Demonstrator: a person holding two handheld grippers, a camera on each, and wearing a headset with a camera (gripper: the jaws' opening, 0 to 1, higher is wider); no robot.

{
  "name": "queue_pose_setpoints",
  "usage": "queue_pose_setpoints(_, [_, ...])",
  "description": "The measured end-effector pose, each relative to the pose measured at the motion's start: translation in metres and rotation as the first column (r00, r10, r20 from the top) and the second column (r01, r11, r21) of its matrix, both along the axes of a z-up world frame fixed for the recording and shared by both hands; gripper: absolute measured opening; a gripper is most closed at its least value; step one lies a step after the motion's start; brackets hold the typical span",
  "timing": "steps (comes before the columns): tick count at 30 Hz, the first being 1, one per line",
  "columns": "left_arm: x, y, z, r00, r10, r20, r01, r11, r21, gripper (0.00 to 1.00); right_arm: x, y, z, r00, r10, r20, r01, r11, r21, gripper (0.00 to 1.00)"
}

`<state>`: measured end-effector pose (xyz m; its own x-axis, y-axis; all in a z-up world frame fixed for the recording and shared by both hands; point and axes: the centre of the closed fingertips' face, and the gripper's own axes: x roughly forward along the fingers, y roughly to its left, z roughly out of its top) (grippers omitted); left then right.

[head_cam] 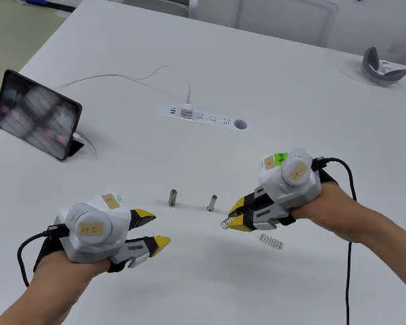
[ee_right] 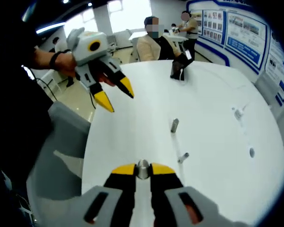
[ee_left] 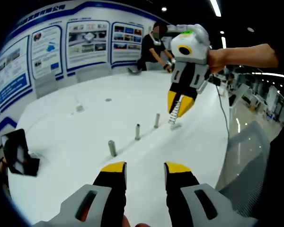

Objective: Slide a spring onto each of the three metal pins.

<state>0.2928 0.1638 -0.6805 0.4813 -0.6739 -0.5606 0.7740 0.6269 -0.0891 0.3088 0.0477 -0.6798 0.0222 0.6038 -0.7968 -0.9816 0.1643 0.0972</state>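
Currently my right gripper [head_cam: 236, 213] pinches a spring [head_cam: 228, 221] near a bare pin [head_cam: 212, 203], my left gripper [head_cam: 152, 228] hangs with jaws apart, so threading is in hand; next I must line coil with pin tip.

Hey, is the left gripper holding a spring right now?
No, the left gripper stands open with nothing between its jaws, while the right gripper grips the spring.

Left hand-held gripper [head_cam: 153, 229], lower left of frame: jaws apart, tips pointing right, forearm entering from the bottom edge. Right hand-held gripper [head_cam: 232, 214], right of centre: jaws pinched on a spring [head_cam: 226, 222], tips pointing left, arm entering from the right edge.
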Motion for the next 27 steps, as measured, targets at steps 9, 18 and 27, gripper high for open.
queue_pose_setpoints(9, [0.003, 0.017, -0.003, 0.999, 0.050, -0.012, -0.050, 0.999, 0.004, 0.39, 0.019, 0.001, -0.007, 1.000, -0.009, 0.015, 0.009, 1.000, -0.024, 0.12])
queue_pose_setpoints(18, [0.005, 0.032, -0.003, 0.993, 0.113, -0.023, -0.113, 0.994, -0.001, 0.46, 0.040, -0.002, -0.016, 0.999, -0.016, 0.040, 0.018, 0.998, -0.055, 0.12])
queue_pose_setpoints(27, [0.003, 0.040, -0.004, 0.987, 0.157, -0.042, -0.158, 0.987, -0.025, 0.53, 0.054, -0.001, -0.020, 0.998, -0.013, 0.056, 0.016, 0.998, -0.062, 0.12])
